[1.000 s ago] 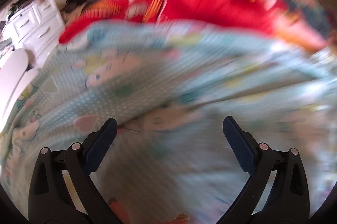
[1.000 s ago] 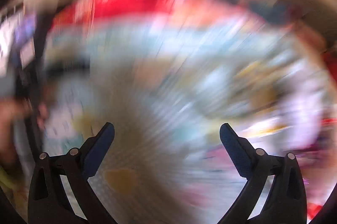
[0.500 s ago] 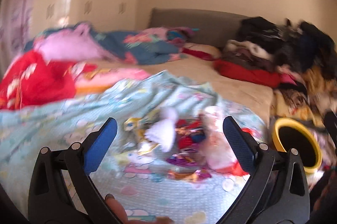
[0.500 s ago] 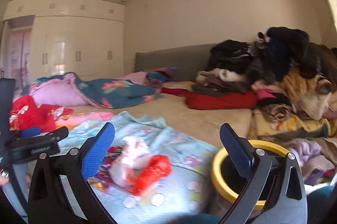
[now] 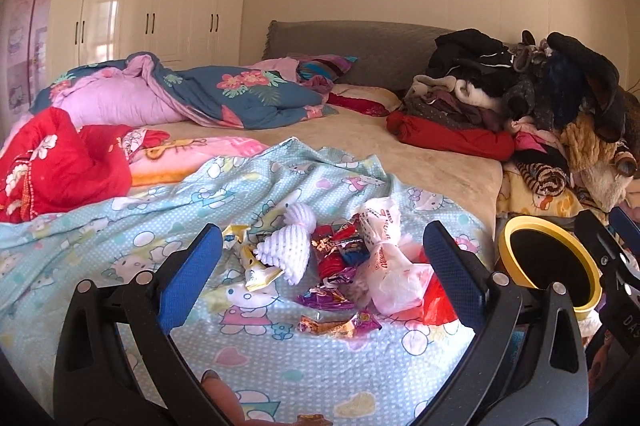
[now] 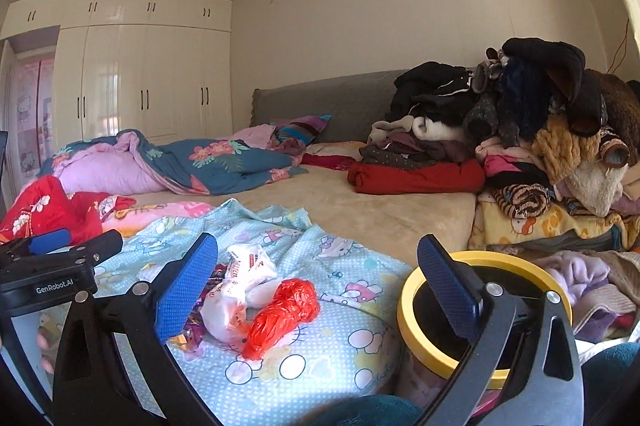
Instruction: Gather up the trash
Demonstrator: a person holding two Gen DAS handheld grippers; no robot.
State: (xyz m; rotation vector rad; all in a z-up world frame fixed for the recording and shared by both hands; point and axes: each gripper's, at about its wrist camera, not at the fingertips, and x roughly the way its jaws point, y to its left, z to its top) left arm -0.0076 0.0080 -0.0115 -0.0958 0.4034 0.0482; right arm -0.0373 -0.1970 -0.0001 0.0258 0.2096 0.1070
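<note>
both grippers stand wide apart and empty; the trash pile (image 5: 344, 266) lies on the blue blanket (image 5: 120, 226) just ahead of the left gripper (image 5: 322, 258); the yellow-rimmed bin (image 6: 484, 310) sits behind the right gripper (image 6: 318, 280), at its right finger
</note>
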